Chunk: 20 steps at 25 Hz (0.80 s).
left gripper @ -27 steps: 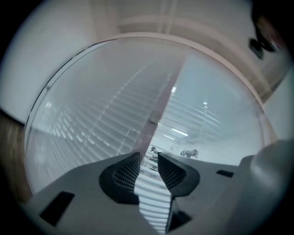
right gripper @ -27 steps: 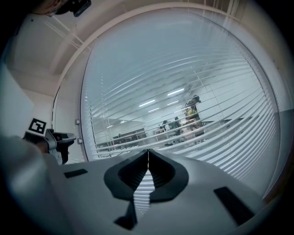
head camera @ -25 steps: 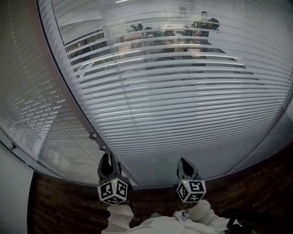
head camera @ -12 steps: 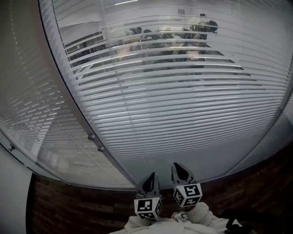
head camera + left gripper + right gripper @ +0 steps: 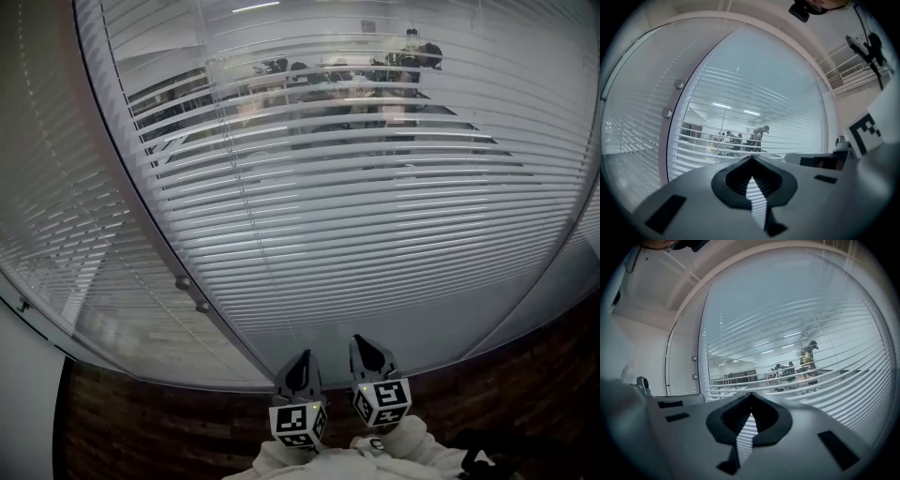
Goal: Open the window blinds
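I hold the left gripper [image 5: 302, 364] and right gripper [image 5: 369, 347] near, jaws closed on nothing. The white slatted window blinds [image 5: 375, 216] hang beyond, seemingly part-tilted. Next I'd reach left for the small round metal knob [image 5: 178, 281].

No legible text, label, brand, number or sign in any view

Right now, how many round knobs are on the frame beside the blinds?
2. Upper knob sits on the frame left of the blinds; lower knob just beneath it. Others may be hidden.
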Tool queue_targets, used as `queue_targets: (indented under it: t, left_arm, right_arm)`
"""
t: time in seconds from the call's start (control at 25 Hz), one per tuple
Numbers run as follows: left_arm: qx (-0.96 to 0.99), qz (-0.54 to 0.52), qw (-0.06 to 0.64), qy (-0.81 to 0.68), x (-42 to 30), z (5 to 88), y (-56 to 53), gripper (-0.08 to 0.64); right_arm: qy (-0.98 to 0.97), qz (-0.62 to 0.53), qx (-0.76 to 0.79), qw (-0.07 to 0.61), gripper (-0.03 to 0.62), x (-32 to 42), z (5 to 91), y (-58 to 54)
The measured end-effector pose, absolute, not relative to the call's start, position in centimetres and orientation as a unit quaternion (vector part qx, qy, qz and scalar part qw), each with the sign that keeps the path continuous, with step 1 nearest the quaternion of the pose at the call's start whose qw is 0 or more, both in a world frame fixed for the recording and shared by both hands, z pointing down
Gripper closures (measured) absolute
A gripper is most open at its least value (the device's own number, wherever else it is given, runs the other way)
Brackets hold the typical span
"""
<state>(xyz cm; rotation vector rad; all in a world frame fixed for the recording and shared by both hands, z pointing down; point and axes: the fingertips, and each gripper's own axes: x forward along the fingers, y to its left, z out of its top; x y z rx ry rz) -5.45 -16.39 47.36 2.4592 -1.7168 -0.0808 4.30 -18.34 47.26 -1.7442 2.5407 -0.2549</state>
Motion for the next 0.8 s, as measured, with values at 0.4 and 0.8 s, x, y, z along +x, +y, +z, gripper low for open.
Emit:
queue_targets:
  t: [0.4,0.8]
  left_arm:
    - [0.825,-0.017,0.071,-0.56,-4.2,47.7,-15.9,0.56]
    - [0.827,-0.009,0.076,-0.556,-4.7,48.6,-16.5,0.56]
  right_arm:
    - [0.821,-0.086,-0.564,0.028,0.581,4.6,47.4,-18.0]
    - [0.818,-0.089,-0.568,0.027,0.581,4.4,48.0,-18.6]
